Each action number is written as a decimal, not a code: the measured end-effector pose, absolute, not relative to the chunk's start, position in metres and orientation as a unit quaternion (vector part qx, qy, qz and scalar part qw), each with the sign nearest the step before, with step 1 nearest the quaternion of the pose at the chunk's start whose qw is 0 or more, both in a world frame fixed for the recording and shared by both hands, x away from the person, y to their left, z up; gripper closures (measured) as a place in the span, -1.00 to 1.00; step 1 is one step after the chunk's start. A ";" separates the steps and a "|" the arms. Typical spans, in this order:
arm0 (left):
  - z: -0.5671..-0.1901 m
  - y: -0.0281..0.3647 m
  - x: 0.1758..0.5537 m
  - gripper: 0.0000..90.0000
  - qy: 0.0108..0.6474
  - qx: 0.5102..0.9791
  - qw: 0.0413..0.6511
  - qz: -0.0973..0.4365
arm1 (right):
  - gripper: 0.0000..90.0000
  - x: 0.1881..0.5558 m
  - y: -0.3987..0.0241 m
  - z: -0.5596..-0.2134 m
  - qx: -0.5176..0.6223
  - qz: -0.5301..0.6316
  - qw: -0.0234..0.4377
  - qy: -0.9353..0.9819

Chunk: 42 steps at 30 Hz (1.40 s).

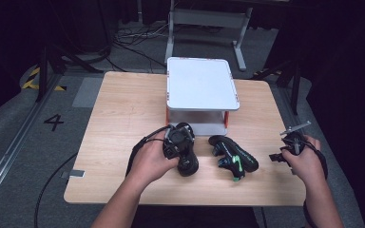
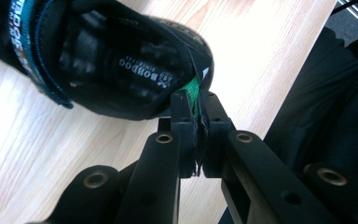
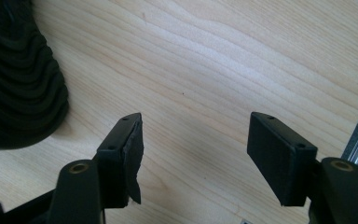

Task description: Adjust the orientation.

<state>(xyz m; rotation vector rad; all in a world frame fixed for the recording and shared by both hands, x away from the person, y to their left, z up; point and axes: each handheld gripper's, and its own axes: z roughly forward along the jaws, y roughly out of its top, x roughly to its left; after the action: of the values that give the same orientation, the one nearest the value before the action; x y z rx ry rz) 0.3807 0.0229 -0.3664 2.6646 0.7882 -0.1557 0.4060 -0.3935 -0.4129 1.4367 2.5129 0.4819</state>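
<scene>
Two shoes [image 1: 209,159] lie side by side before the stand [image 1: 202,88].

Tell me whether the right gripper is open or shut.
Open: the right gripper has its jaws spread wide, with bare table between them.

The table [image 1: 123,114] is pale wood with a fine grain of darker wavy lines. On it stands a white shelf [image 1: 200,83] with a grey lower deck and orange-red posts. Two black shoes lie in front: the left shoe [image 2: 121,60] has teal strap edging with pale lettering, white print on its black insole and a green tab at the heel; the right shoe [image 1: 233,156] carries green marks and a black ribbed sole. Both grippers, left [image 2: 196,116] and right [image 3: 196,149], are black with brass-coloured screws. The floor [image 1: 24,123] is grey, with a black "4" and a yellow-black striped mark.
</scene>
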 end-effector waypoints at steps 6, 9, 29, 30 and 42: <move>-0.367 0.012 0.386 0.93 0.271 0.943 0.183 -0.059 | -0.19 0.402 -0.400 -0.412 0.493 0.165 0.105 0.848; -0.363 0.014 0.383 0.94 0.270 0.945 0.178 -0.053 | -0.19 0.399 -0.401 -0.411 0.494 0.167 0.107 0.847; -0.362 -0.008 0.354 0.93 0.226 0.959 0.155 -0.070 | -0.19 0.403 -0.396 -0.412 0.486 0.165 0.105 0.852; -0.364 -0.010 0.354 0.93 0.224 0.959 0.157 -0.075 | -0.19 0.403 -0.395 -0.412 0.485 0.165 0.105 0.852; -0.358 -0.004 0.358 0.34 0.248 0.951 0.179 -0.049 | -0.20 0.398 -0.396 -0.409 0.485 0.165 0.109 0.852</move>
<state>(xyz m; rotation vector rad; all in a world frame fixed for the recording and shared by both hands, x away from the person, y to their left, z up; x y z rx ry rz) 0.3585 -0.0044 -0.3579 2.6887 0.7006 -0.1376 0.3980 -0.3964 -0.4089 1.4251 2.5053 0.4842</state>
